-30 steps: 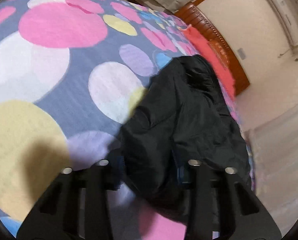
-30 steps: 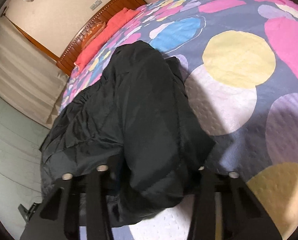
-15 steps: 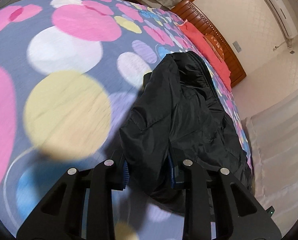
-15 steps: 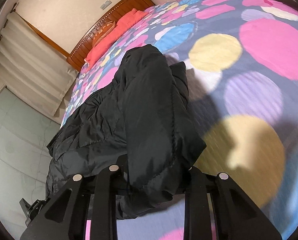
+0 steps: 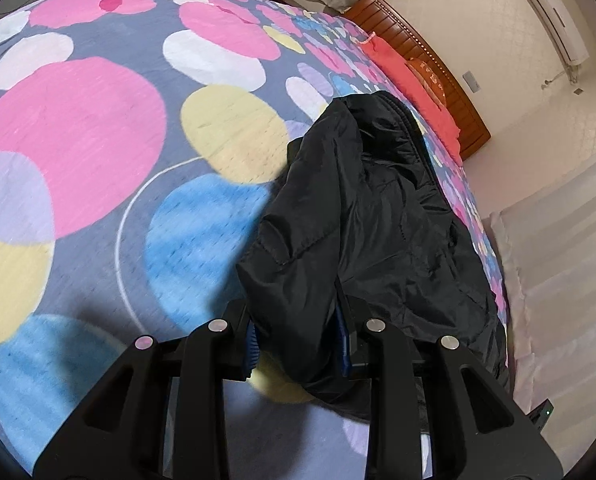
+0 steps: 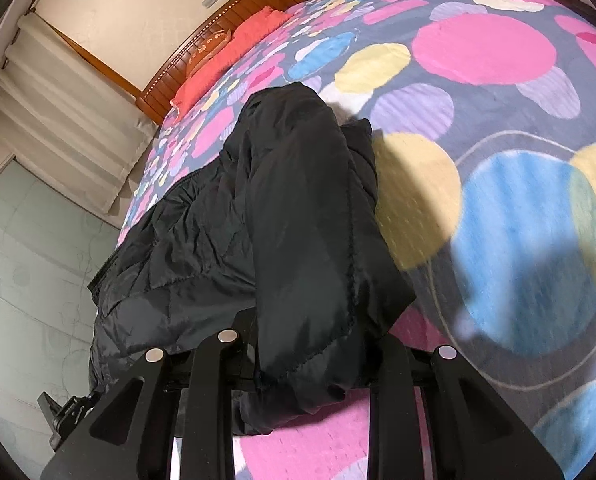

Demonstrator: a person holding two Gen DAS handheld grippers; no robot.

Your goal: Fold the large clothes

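A black puffy jacket (image 5: 377, 216) lies along the edge of a bed with a polka-dot blanket (image 5: 98, 140). My left gripper (image 5: 298, 344) is shut on a bunched near end of the jacket, lifted off the blanket. In the right wrist view the same jacket (image 6: 282, 200) stretches away toward the headboard. My right gripper (image 6: 309, 360) is shut on another fold of the jacket, which drapes over and hides its fingertips.
A wooden headboard (image 5: 425, 52) and a red pillow (image 5: 409, 80) are at the far end of the bed. Pale curtains (image 6: 58, 120) and a tiled floor (image 6: 26, 280) lie beside the bed edge. An air conditioner (image 5: 553, 12) hangs on the wall.
Both grippers have pulled back and risen, drawing the jacket's near end with them. More of the blanket shows on each side, and the jacket looks narrower and longer.
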